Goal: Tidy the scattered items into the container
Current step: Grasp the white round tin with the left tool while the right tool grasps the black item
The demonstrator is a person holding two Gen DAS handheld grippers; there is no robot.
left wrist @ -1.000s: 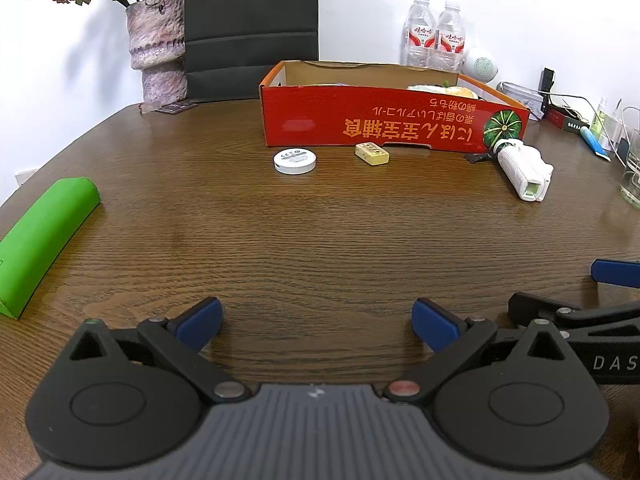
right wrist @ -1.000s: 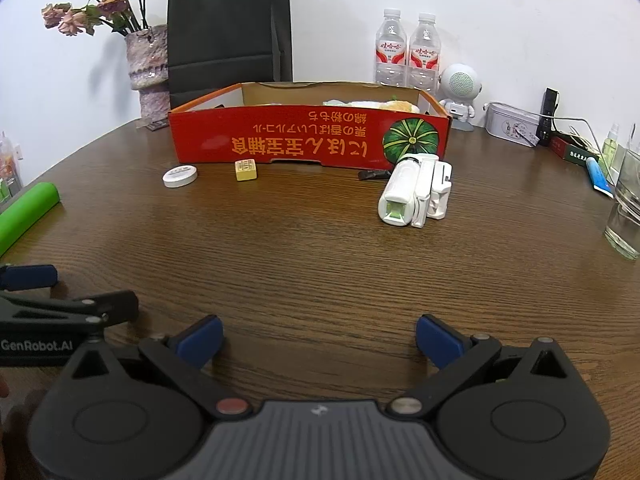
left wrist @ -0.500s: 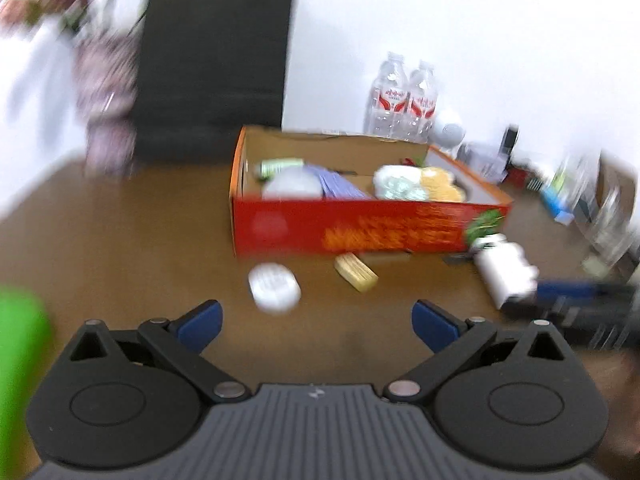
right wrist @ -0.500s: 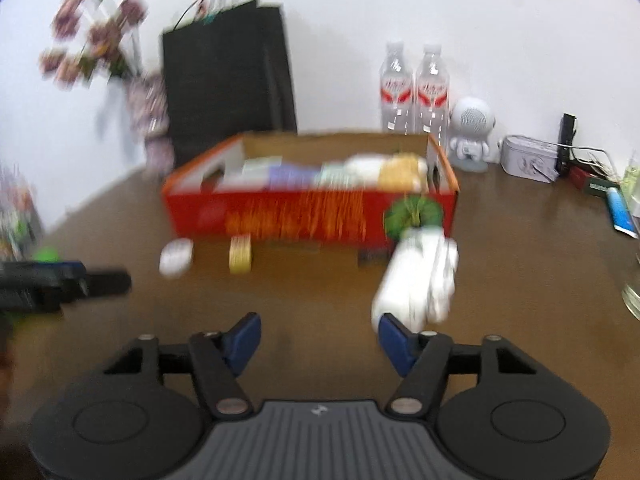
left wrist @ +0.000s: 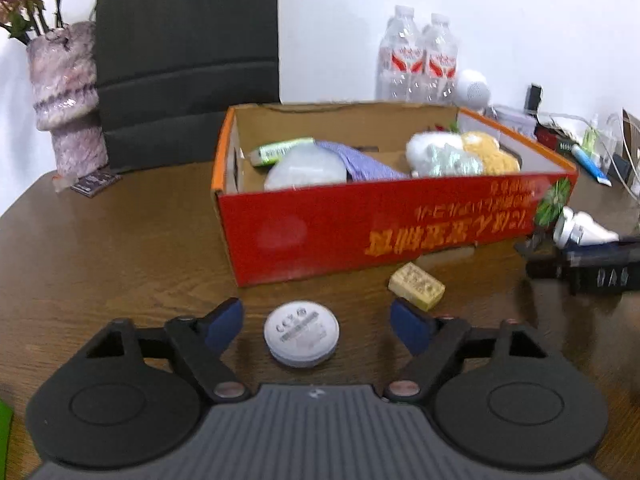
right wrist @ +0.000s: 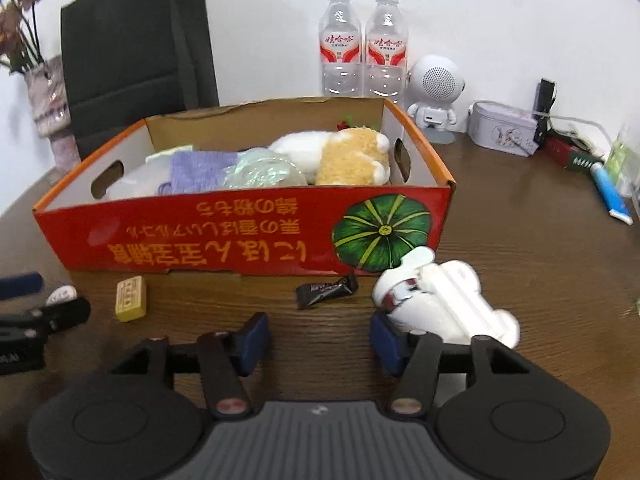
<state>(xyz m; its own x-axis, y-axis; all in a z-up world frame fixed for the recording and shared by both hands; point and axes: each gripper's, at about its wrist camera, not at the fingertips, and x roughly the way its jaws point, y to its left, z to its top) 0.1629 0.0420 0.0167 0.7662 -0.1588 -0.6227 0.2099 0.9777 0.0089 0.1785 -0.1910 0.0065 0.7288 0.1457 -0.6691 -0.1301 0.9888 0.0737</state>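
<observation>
As our left gripper point(left wrist: 316, 322) was closing around the round white tin point(left wrist: 302, 334) without touching it, our right gripper point(right wrist: 318, 340) stood open and empty beside the white device point(right wrist: 440, 304), both before the red box point(right wrist: 240, 240) mid-table point(right wrist: 520, 208).

Bright, even room light, slight motion blur, fisheye bend w/ dark corners

White round tin point(left wrist: 301, 334) on the table between the closing jaws, pads clear of it, before the red box point(left wrist: 384, 232)
</observation>
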